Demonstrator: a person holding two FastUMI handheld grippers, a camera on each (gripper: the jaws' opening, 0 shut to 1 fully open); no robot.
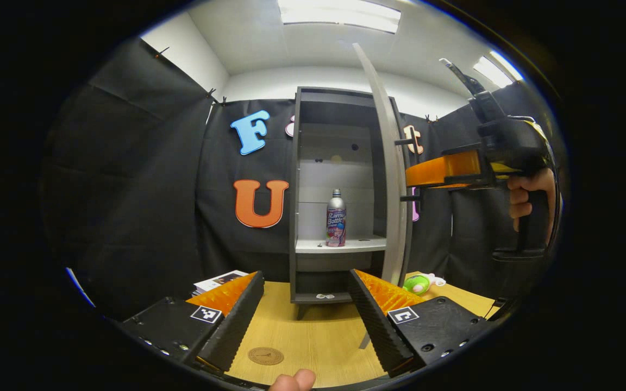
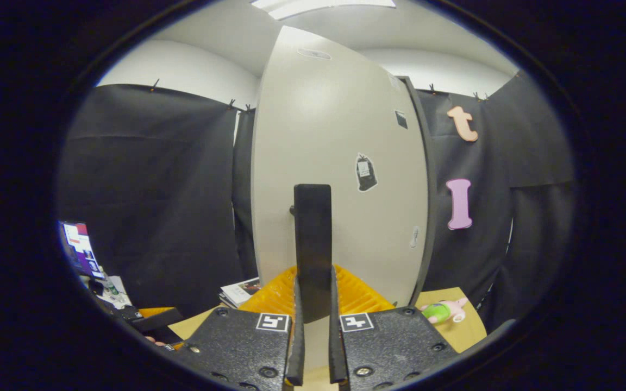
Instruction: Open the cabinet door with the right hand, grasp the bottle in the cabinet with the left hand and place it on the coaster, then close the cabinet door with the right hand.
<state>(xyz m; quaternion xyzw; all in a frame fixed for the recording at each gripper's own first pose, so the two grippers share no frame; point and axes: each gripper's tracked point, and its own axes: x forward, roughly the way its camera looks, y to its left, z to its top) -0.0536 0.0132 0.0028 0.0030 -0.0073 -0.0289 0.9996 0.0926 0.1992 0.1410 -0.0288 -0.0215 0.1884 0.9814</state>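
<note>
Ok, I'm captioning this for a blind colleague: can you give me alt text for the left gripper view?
A grey cabinet stands with its door swung open, and a silver labelled bottle sits upright on its shelf. The open left gripper hovers over a wooden table bearing a round brown coaster.

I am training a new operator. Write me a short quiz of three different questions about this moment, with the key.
1. True or false: the cabinet door is open.
2. Where does the bottle stand? A) on the coaster B) on a cabinet shelf C) between the left gripper fingers
3. Fill in: the right gripper is shut on the door's black ____.

Key: 1 true; 2 B; 3 handle.
</note>
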